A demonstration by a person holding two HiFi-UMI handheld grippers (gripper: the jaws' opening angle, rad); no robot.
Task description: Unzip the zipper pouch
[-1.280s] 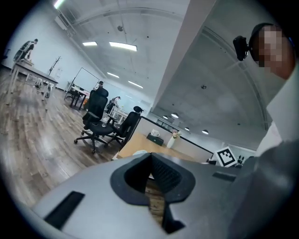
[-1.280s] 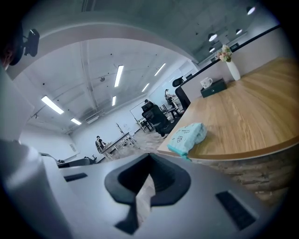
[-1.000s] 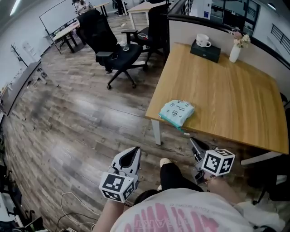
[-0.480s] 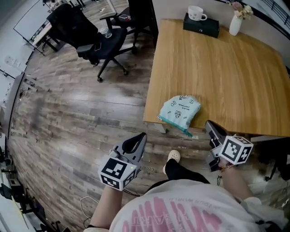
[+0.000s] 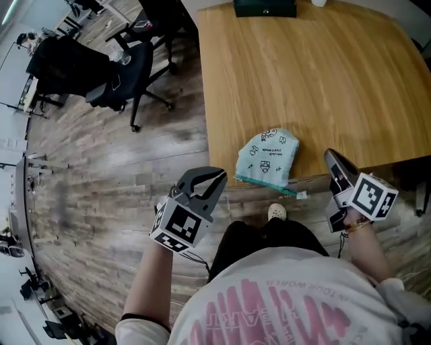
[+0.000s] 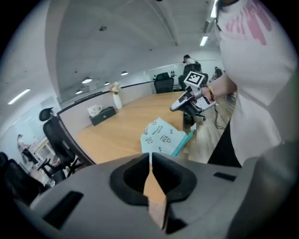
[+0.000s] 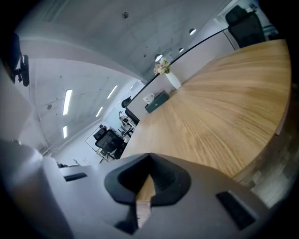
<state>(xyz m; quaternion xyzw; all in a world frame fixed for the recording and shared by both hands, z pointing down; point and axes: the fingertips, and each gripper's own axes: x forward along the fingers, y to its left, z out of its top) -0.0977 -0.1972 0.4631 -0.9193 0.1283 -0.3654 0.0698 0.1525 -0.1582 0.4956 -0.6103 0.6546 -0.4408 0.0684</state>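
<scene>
**Head view.** The zipper pouch (image 5: 268, 156), pale teal with small printed figures, lay flat on the wooden table (image 5: 303, 74) at the edge nearest the person. Its darker zipper edge ran along that table edge. The left gripper (image 5: 219, 176) was held over the floor, just off the table edge and near the pouch's left corner, without touching it. The right gripper (image 5: 330, 153) was held at the same table edge to the right of the pouch, also clear of it. The pouch therefore lay between the two grippers. A dark box (image 5: 264, 8) stood at the far side of the table. A black office chair (image 5: 114, 64) stood on the plank floor to the left. One shoe (image 5: 277, 213) of the person showed below the table edge.

**Left gripper view.** The jaws were opening. Only a narrow slit separated the tips, and nothing stood between them. The pouch lay ahead of the jaws on the table, with the right gripper beyond it. A white vase (image 6: 117, 100) and a mug (image 6: 95, 110) on the dark box stood at the far end.

**Right gripper view.** The jaws were together, tips touching, with nothing clamped between them. They pointed along the bare wooden tabletop toward the vase, the mug and the box.
</scene>
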